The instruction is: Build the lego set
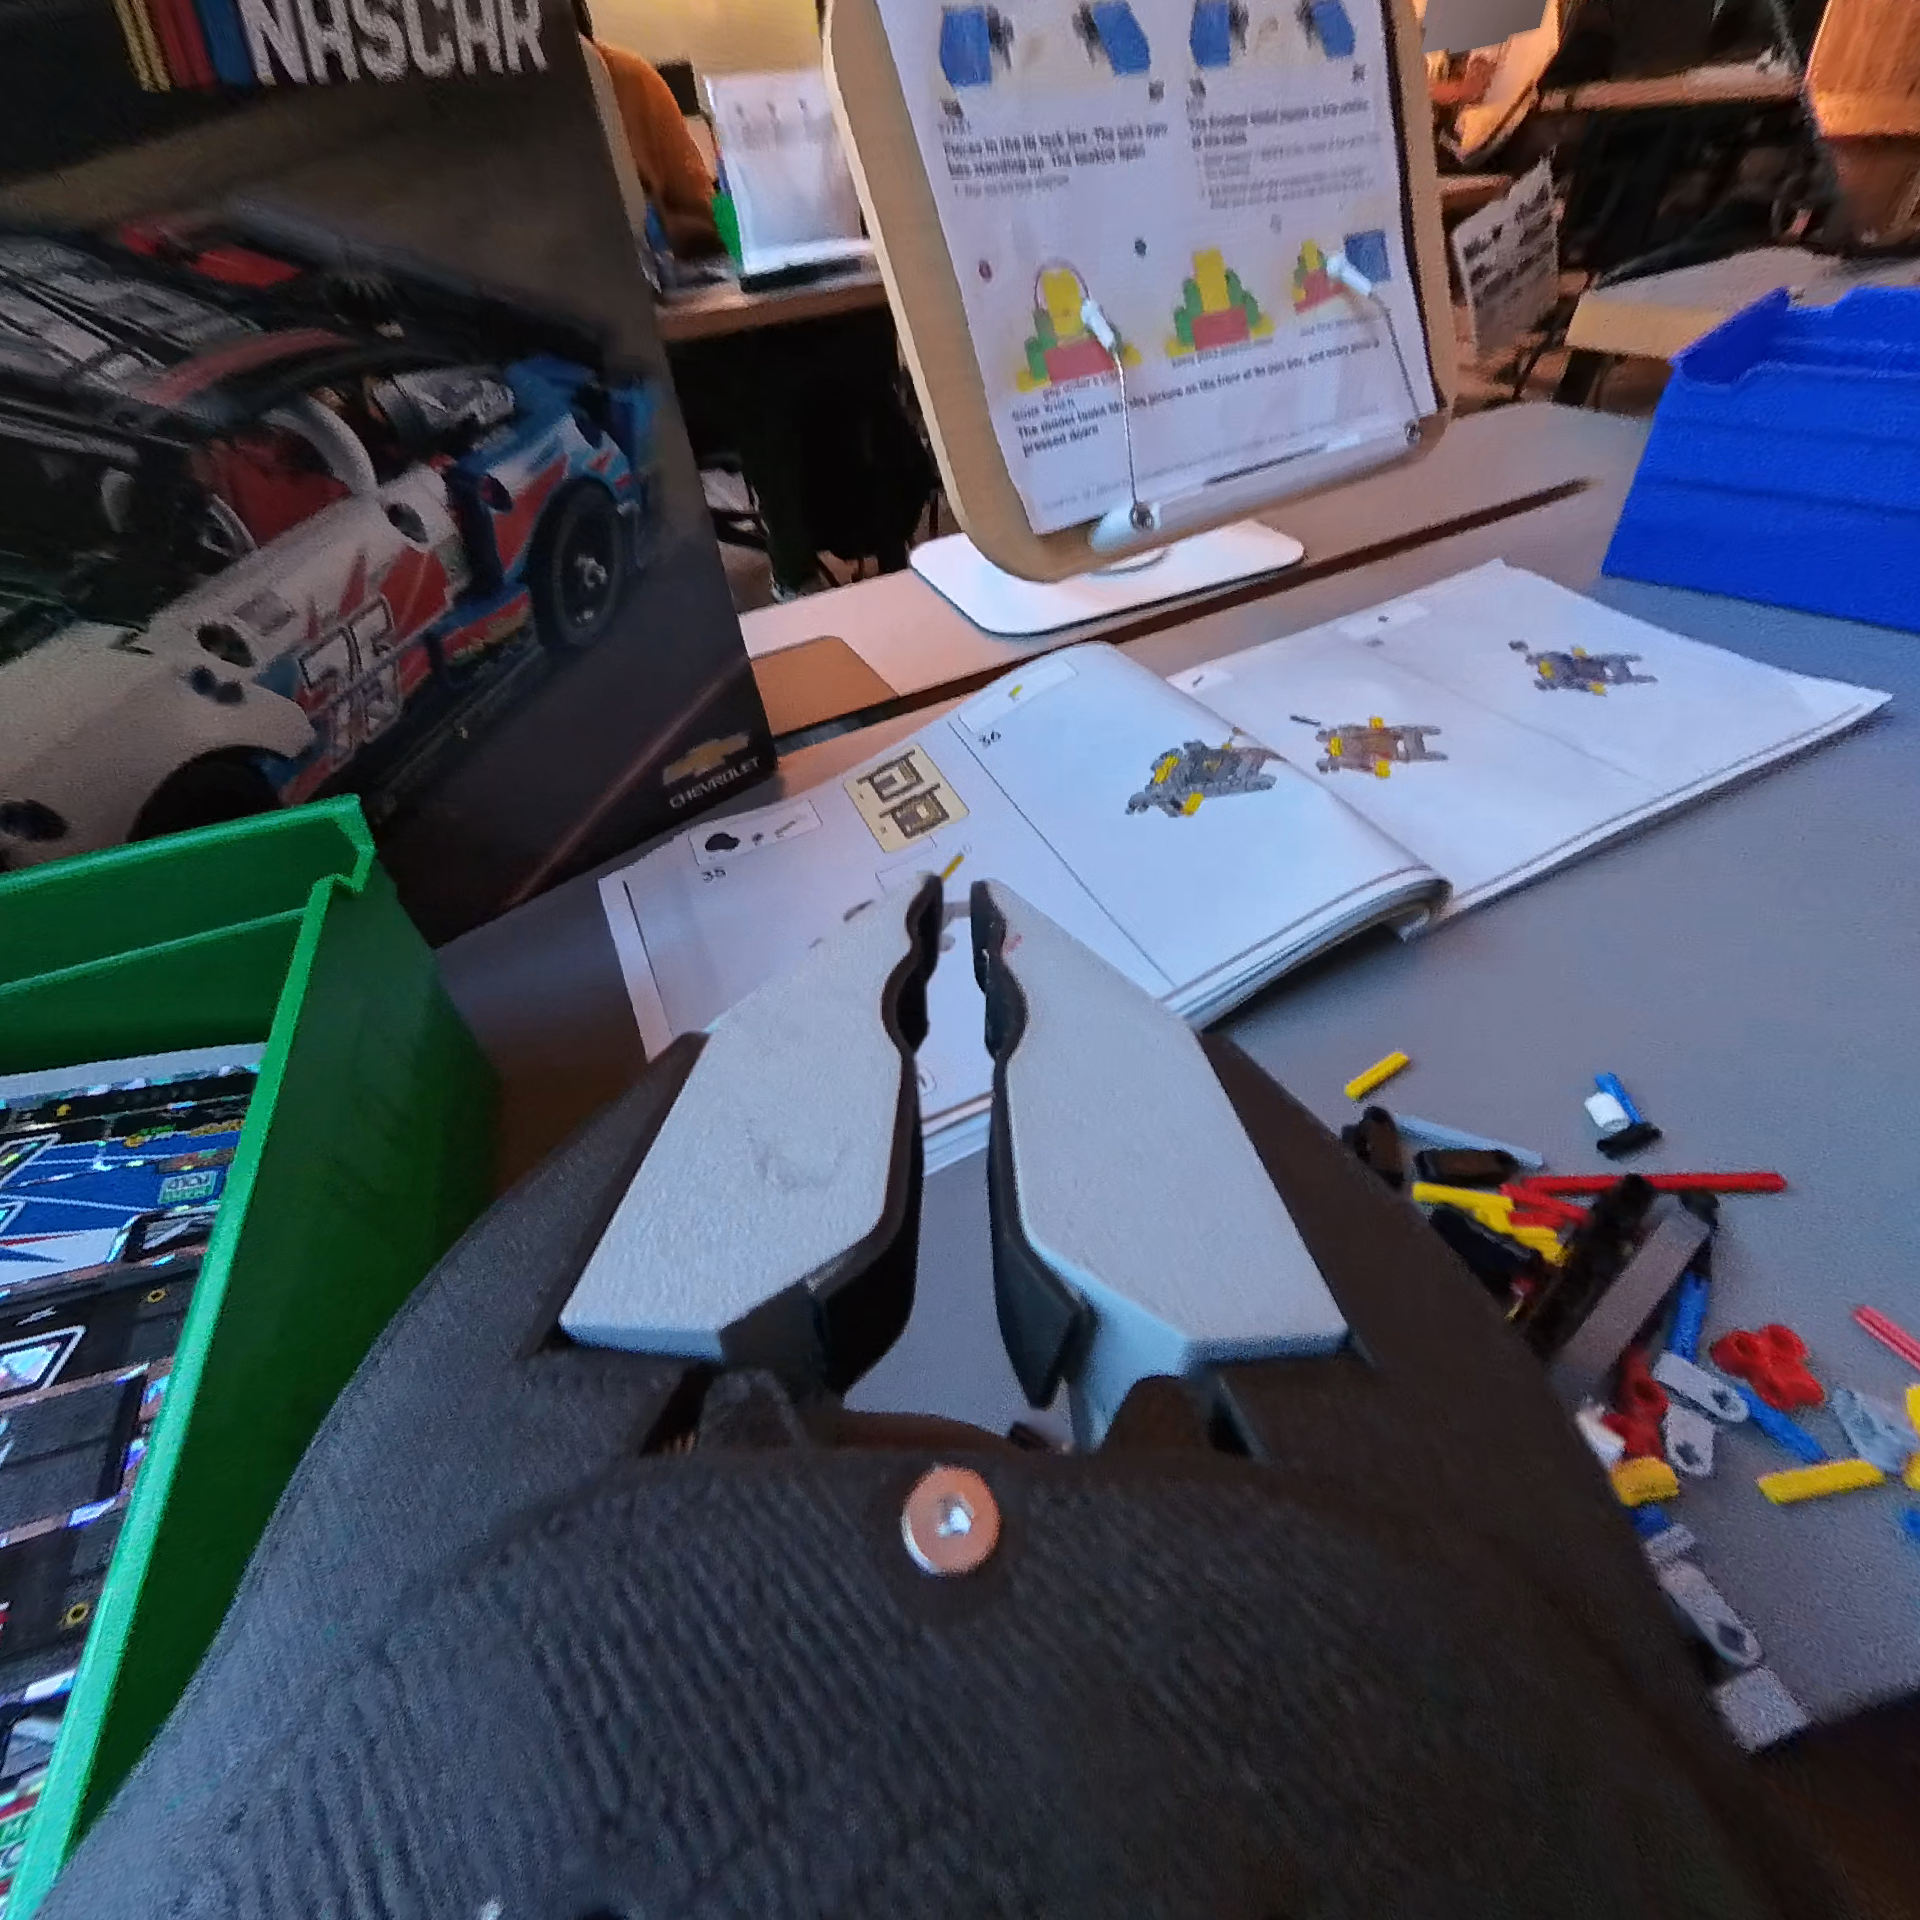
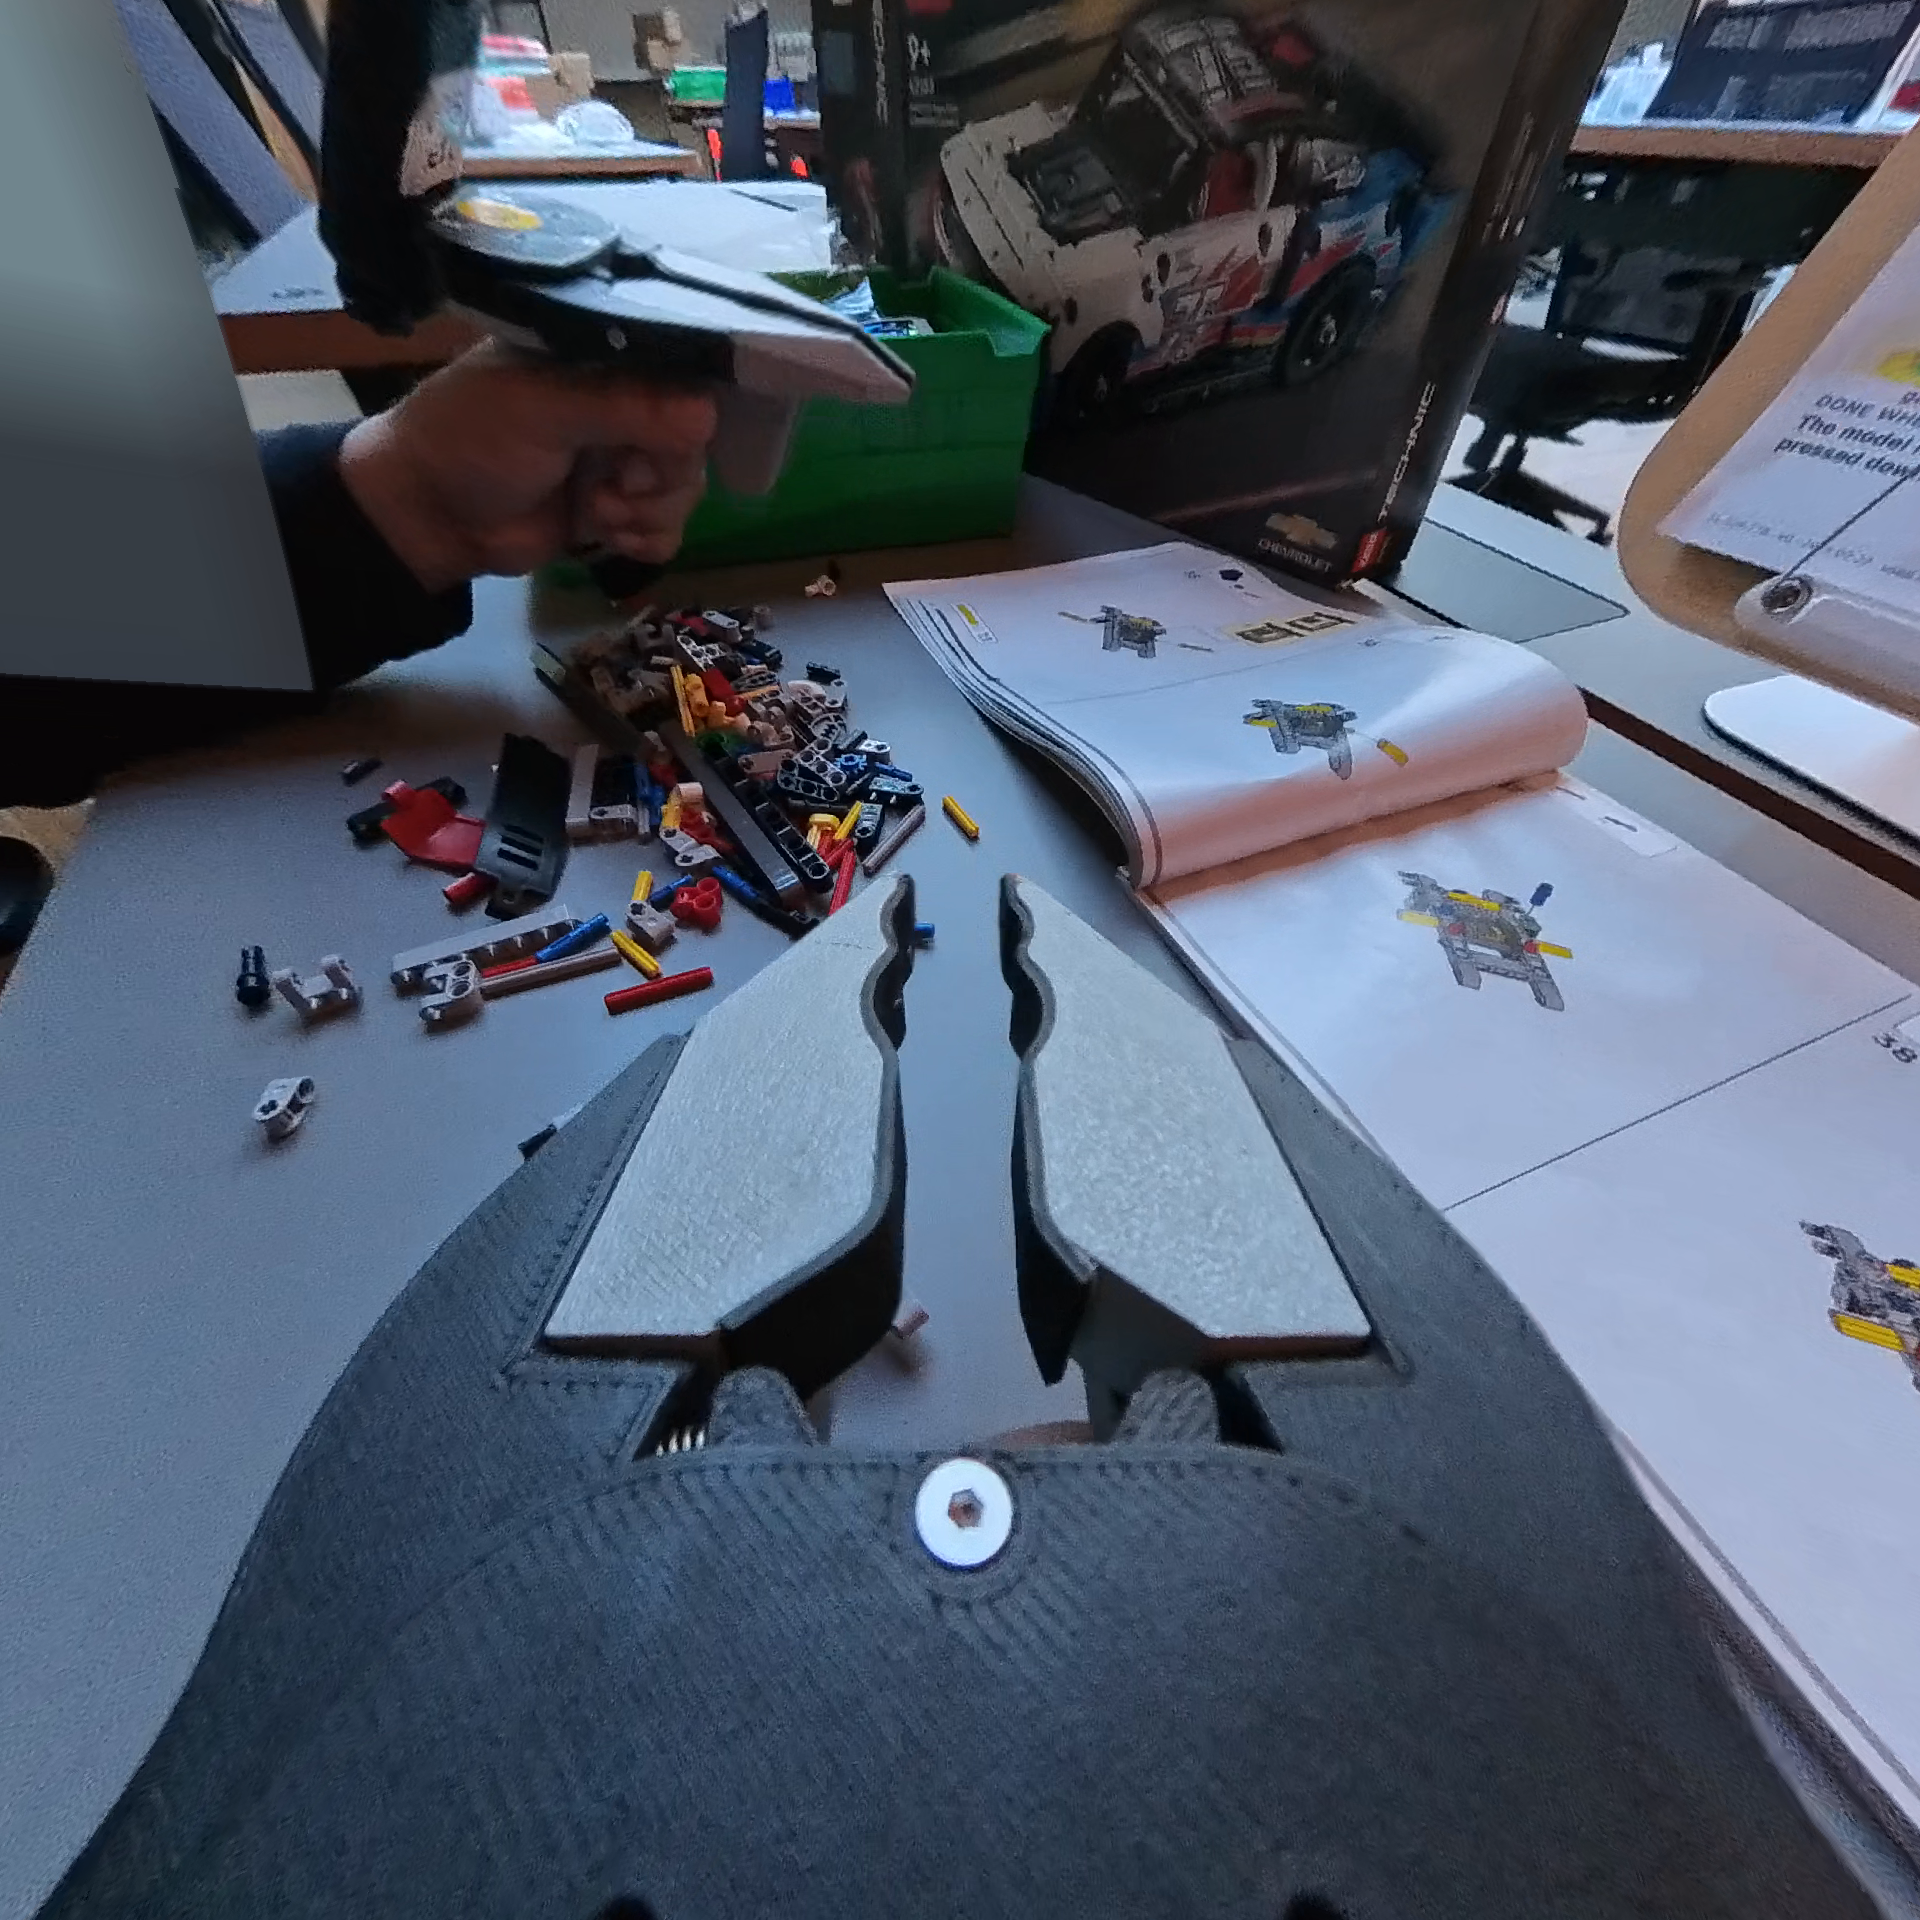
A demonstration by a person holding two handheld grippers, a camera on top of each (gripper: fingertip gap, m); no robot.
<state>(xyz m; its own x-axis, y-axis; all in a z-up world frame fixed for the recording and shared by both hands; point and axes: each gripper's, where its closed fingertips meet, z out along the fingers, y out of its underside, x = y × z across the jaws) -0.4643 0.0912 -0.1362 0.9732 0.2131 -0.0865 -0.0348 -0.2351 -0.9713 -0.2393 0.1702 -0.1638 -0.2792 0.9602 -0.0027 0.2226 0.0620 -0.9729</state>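
Above the grey table [image 2: 156,1195], just beside the near edge of the pile of small plastic building parts [image 2: 717,769], the right gripper [image 2: 956,904] hangs w/ fingers spread and a clear gap between them, nothing in it. A little blue pin [image 2: 923,932] lies on the table by its left fingertip; an open instruction booklet [image 2: 1455,997] lies to the right.

The left gripper [image 1: 957,902], held up in a hand [image 2: 520,468], hovers over a page of the booklet [image 1: 1195,821]. Its fingers [image 1: 810,1091] are nearly together, a thin slit left at the tips, nothing pinched.

A green bin [image 1: 312,1091] w/ a printed sheet inside sits at left, near a tall box picturing a race car [image 1: 343,499]. Behind the booklet stands a board holding an instruction sheet [image 1: 1174,260]. A blue bin [image 1: 1787,457] is far right.
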